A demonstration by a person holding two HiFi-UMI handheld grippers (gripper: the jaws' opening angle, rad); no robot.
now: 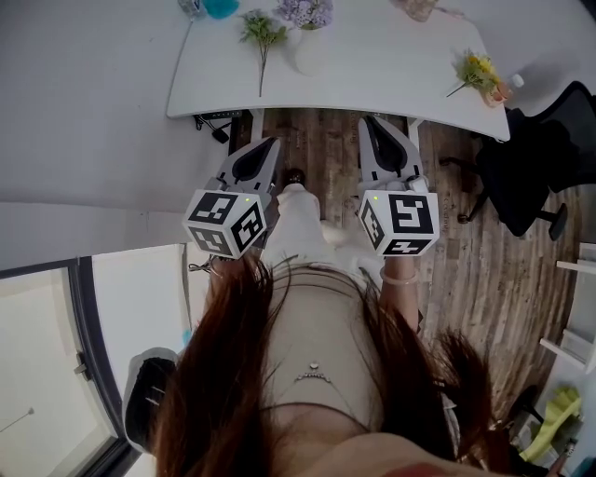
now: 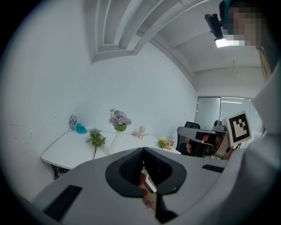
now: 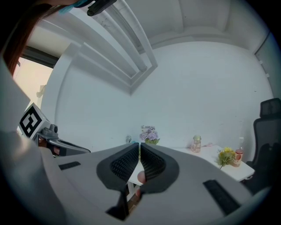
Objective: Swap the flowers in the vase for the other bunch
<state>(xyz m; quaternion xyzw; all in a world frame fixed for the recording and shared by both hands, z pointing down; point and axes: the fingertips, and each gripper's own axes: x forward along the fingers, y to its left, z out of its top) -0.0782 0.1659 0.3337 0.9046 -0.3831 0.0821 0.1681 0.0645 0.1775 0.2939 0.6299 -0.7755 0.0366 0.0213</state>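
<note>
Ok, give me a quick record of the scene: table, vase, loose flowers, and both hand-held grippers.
table: white
vase: white, upright, holds purple flowers
green bunch: lying on table, left of vase
yellow flowers: table's right end
left hand-held gripper: shut, empty
right hand-held gripper: shut, empty

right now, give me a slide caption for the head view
Left gripper and right gripper, shut and empty, short of a table with purple flowers in a vase

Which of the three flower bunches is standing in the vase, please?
The purple bunch, upright in the white vase; the green bunch and the yellow bunch rest on the table.
</note>
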